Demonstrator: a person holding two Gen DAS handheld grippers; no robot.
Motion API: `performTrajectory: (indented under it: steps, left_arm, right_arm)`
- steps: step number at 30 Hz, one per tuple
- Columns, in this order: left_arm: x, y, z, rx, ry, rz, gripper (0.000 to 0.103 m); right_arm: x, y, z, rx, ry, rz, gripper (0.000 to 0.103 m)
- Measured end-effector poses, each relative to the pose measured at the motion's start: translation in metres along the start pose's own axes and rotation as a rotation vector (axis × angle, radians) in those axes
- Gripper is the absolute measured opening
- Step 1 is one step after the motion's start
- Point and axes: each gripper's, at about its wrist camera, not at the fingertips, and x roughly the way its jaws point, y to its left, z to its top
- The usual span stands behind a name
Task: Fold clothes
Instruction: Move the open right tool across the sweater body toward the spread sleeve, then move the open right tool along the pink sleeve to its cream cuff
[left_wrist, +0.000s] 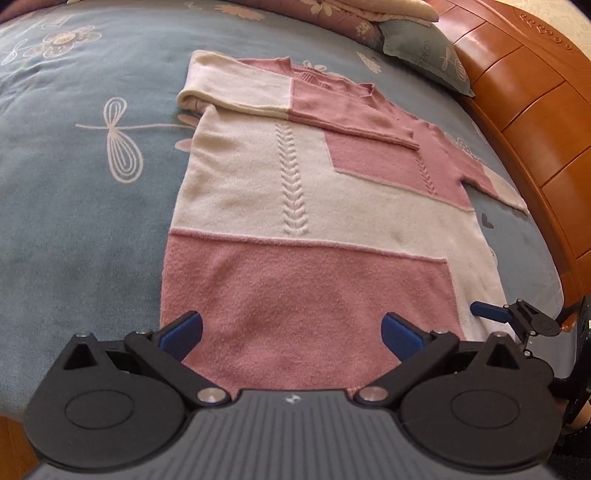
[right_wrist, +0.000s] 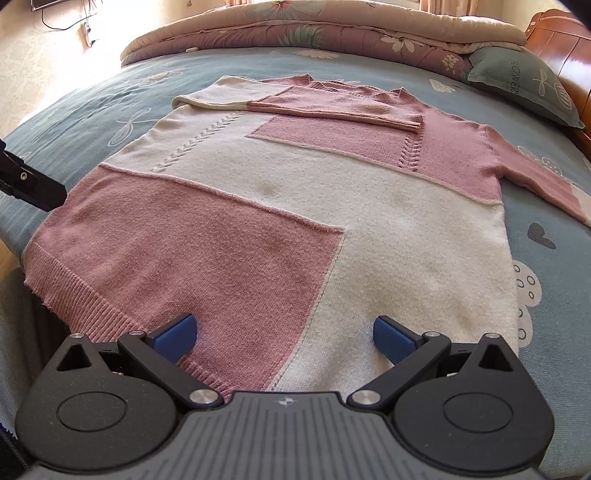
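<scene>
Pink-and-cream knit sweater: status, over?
Left gripper open, right gripper open, both at hem. Pink-and-cream knit sweater flat on blue floral bedsheet, one sleeve folded across chest. Nothing in the way.

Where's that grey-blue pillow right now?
The grey-blue pillow lies at the bed's far right corner, against the wooden headboard, beyond the sweater and beside the rolled quilt.

Both wrist views look low from the hem end, sharing the sweater (left_wrist: 295, 206)
</scene>
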Motion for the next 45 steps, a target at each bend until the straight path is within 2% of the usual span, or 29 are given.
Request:
performTrajectory:
  steps: [2, 6, 11, 15, 22, 25, 29, 40, 45]
  left_arm:
    - [0.004, -0.013, 0.009, 0.024, -0.022, -0.024, 0.102]
    - [0.026, -0.042, 0.011, 0.084, -0.015, -0.06, 0.102]
    - [0.053, -0.067, 0.0, 0.152, 0.019, -0.045, 0.102]
    - [0.055, -0.074, 0.001, 0.16, 0.012, -0.081, 0.102]
    - [0.051, -0.07, 0.014, 0.161, -0.048, -0.042, 0.102]
    - [0.055, -0.067, 0.018, 0.159, -0.066, -0.028, 0.102]
    - [0.066, -0.069, 0.023, 0.185, -0.073, 0.009, 0.102]
    - [0.096, -0.071, 0.039, 0.172, -0.07, -0.002, 0.102]
    - [0.099, -0.069, 0.041, 0.174, -0.071, 0.003, 0.102]
  right_arm:
    - [-0.008, -0.007, -0.002, 0.029, -0.003, 0.016, 0.103]
    - [-0.027, -0.025, -0.018, 0.089, 0.001, 0.006, 0.103]
    - [-0.041, -0.045, -0.041, 0.167, 0.023, -0.023, 0.103]
    - [-0.046, -0.059, -0.038, 0.243, 0.018, -0.008, 0.103]
    - [-0.041, -0.101, -0.013, 0.344, -0.048, -0.022, 0.103]
    - [-0.036, -0.129, -0.004, 0.424, -0.08, -0.006, 0.103]
    - [-0.028, -0.167, 0.007, 0.468, -0.106, -0.054, 0.103]
    - [-0.009, -0.284, 0.042, 0.537, -0.238, -0.186, 0.103]
    - [0.0, -0.339, 0.05, 0.612, -0.306, -0.189, 0.103]
